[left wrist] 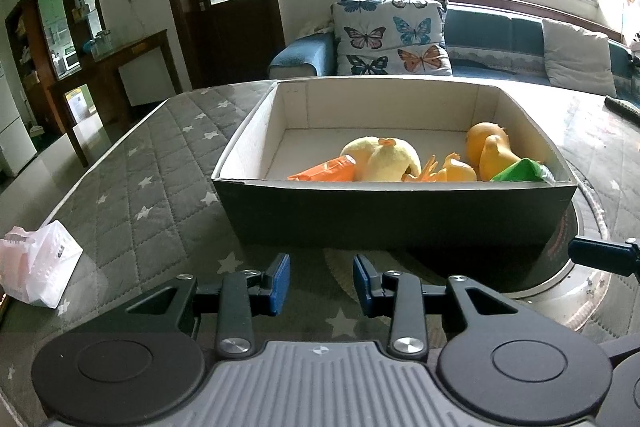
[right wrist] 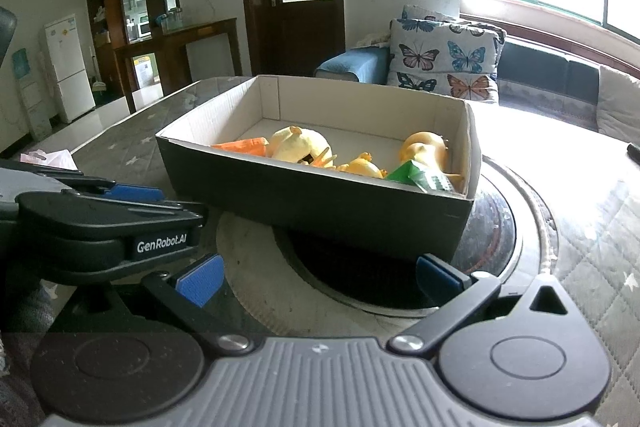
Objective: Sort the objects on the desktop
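Observation:
A dark cardboard box with a white inside stands on the table in front of both grippers; it also shows in the right wrist view. In it lie a pale yellow plush chick, an orange packet, a small yellow duck, an orange-yellow toy and a green packet. My left gripper is open and empty, just short of the box's near wall. My right gripper is open wide and empty, to the right of the left gripper.
A white and pink plastic bag lies on the quilted grey star cover at the left. A round black hotplate ring sits under the box. A dark remote lies far right. A sofa with butterfly cushions stands behind.

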A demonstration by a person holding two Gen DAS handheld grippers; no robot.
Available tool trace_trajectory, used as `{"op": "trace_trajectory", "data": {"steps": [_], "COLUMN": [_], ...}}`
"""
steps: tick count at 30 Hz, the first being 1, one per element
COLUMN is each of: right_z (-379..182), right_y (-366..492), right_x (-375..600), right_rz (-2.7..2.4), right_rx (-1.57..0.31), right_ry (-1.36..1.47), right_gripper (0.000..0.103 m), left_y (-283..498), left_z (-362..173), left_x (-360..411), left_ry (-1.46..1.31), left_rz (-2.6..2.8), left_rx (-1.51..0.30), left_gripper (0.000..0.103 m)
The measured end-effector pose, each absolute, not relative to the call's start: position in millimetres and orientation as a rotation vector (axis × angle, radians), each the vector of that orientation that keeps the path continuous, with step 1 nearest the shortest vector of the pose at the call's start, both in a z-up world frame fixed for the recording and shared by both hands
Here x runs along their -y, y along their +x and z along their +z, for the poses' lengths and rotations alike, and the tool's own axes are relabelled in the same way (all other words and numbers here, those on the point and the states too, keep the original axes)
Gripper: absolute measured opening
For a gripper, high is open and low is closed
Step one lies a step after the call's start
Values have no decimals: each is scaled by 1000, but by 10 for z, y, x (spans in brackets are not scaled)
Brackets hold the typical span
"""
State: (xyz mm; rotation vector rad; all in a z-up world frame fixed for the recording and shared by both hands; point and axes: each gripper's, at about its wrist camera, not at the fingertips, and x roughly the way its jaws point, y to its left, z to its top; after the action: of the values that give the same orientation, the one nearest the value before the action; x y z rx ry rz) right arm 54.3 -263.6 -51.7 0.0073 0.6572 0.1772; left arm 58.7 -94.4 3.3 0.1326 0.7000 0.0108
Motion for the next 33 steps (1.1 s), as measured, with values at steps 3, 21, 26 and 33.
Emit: {"op": "trace_trajectory", "data": {"steps": [3, 21, 26, 33], "right_z": [-510, -489, -481, -464], "right_y": [558, 692, 722, 767], "right_x": [2642, 2680, 2678, 2663], "right_rz": [173, 162, 163, 161], "right_rx": [-658, -662, -664, -662], "right_ry": [5, 3, 2, -2], "right_gripper": [103, 103, 103, 103], "left_y": [602, 736, 768, 806], "left_z": [44, 66, 68, 78], "left_x": [950, 967, 966, 953], "left_ry": [135, 140, 145, 143], "left_rz": [12, -10, -16, -21], "left_rx": [-703, -715, -713, -715], "left_gripper": [37, 37, 37, 37]}}
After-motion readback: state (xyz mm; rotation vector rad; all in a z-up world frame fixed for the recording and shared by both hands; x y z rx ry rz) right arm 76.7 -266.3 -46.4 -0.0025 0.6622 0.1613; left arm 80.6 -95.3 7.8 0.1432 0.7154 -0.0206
